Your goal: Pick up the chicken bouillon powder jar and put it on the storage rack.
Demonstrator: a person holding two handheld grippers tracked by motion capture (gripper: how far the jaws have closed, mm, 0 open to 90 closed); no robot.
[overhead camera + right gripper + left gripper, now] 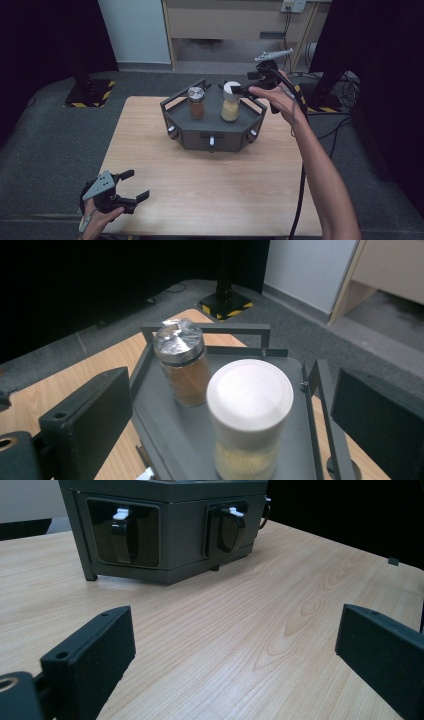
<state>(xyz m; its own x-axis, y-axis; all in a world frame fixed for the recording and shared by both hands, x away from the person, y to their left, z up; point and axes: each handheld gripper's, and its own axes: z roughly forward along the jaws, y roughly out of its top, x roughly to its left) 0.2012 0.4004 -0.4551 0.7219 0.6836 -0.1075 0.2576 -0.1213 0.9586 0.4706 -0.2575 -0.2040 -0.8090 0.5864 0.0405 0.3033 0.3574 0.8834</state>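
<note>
High view: white-capped jar (230,102) stands on the grey rack (200,131) beside the brown jar (196,103); right gripper (239,91) beside its cap.
Left gripper view: left gripper (235,655) spread wide, empty, idle over the table (280,610).
Right gripper view: jaws wide, clear of the white-capped jar; placing looks done, withdrawal left.
</note>
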